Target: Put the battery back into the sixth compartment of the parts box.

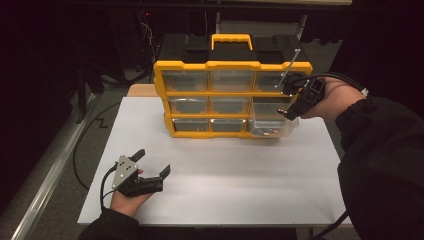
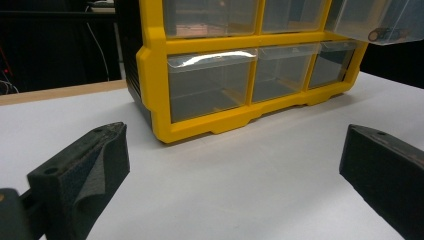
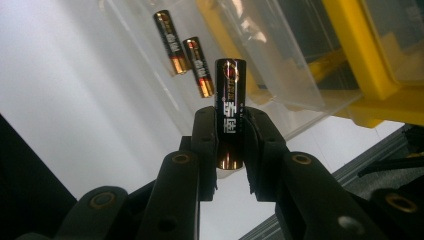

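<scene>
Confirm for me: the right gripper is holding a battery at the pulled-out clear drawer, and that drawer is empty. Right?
Not quite. The right gripper does hold a battery at the pulled-out clear drawer, but the drawer isn't empty: the right gripper view shows two batteries lying in it.

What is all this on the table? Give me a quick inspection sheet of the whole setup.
Surface: white table, bare in front.
Job's things: battery clamped in the right gripper; two more batteries lie in a clear drawer pulled out of the yellow organizer.
Clutter: nothing seen.
Grippers: right gripper shut on the battery beside the drawer; left gripper open, resting near the front edge, holding nothing.
Cables: black cable trails from the left gripper; another from the right.
Surroundings: dark room, floor cables at left.
</scene>
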The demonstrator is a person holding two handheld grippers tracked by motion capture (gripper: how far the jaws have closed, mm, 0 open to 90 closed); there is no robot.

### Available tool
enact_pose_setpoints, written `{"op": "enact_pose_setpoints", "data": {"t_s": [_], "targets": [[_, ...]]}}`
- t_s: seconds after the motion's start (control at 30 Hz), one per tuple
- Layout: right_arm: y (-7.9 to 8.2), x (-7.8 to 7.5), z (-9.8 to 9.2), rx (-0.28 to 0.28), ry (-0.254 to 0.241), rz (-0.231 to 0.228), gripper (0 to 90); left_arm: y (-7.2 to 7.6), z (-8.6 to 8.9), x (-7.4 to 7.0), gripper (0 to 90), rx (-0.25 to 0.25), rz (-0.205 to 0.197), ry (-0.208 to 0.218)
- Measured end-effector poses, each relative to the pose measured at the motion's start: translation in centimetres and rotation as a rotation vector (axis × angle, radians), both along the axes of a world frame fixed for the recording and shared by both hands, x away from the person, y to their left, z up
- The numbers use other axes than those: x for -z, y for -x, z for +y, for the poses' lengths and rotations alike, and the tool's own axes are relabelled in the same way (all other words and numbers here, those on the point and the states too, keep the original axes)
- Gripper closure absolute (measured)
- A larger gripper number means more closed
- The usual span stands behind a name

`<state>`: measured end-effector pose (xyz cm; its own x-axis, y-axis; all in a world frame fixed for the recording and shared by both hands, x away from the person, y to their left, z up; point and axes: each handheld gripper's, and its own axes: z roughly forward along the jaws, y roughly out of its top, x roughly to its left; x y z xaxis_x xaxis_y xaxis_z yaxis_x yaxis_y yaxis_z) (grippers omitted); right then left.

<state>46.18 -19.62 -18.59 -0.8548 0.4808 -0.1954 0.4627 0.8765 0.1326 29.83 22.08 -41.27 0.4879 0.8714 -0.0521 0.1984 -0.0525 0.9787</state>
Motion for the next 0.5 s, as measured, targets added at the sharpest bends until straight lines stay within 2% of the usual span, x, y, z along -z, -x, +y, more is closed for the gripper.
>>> {"op": "enact_pose_setpoints", "data": {"t_s": [0.17,0.33,0.5], "targets": [[-0.6,-0.1,-0.4,0.028,-0.006,-0.010,78.9,0.0,0.0,0.0,0.4,0.001,0.001,0.000],[-1.0,0.3,-0.2,0.022,-0.002,0.004,78.8,0.0,0.0,0.0,0.4,0.001,0.000,0.000],[-1.5,0.7,0.2,0.026,0.006,-0.003,78.8,0.0,0.1,-0.1,0.4,0.000,-0.001,0.001]]}}
